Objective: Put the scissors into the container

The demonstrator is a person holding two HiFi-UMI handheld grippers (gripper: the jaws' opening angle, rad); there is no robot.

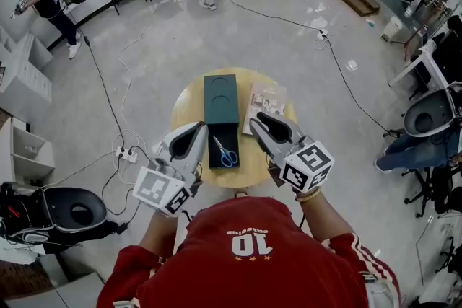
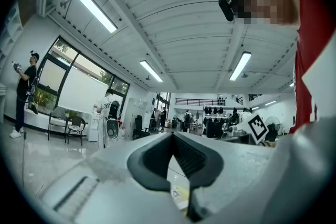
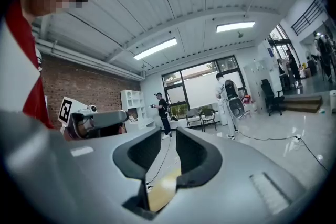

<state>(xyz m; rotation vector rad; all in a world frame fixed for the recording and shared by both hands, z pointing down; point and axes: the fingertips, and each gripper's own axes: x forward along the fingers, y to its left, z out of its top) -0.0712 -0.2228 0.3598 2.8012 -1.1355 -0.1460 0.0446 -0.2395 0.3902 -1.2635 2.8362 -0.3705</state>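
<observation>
As seen from the head view, the scissors (image 1: 226,153) already lay inside the dark green container (image 1: 229,132), blue handles by its near-right corner and blades pointing far-left. The container sat mid-top on the round wooden table (image 1: 189,106). A matching green panel (image 1: 220,99) butted against its far edge; lid or not, couldn't tell. A booklet (image 1: 265,104) lay just right of it, close to the table's right rim. The left gripper (image 1: 193,132) hung beside the container's left wall, apart from it. The right gripper (image 1: 263,119) hung over the booklet's near end. Bare tabletop showed only in strips at the left and far sides. Floor past the far rim was open. Cables (image 1: 105,90) and a power strip (image 1: 126,153) ran left of the table.

Left gripper view: the 2 jaws met at the tips with nothing between them. It aimed level into the room, with open air ahead.

Right gripper view: the 2 jaws stood a narrow slot apart, empty. Table edge and a floor cable showed through the slot. The left gripper's marker cube (image 3: 65,108) sat at left, well apart.
</observation>
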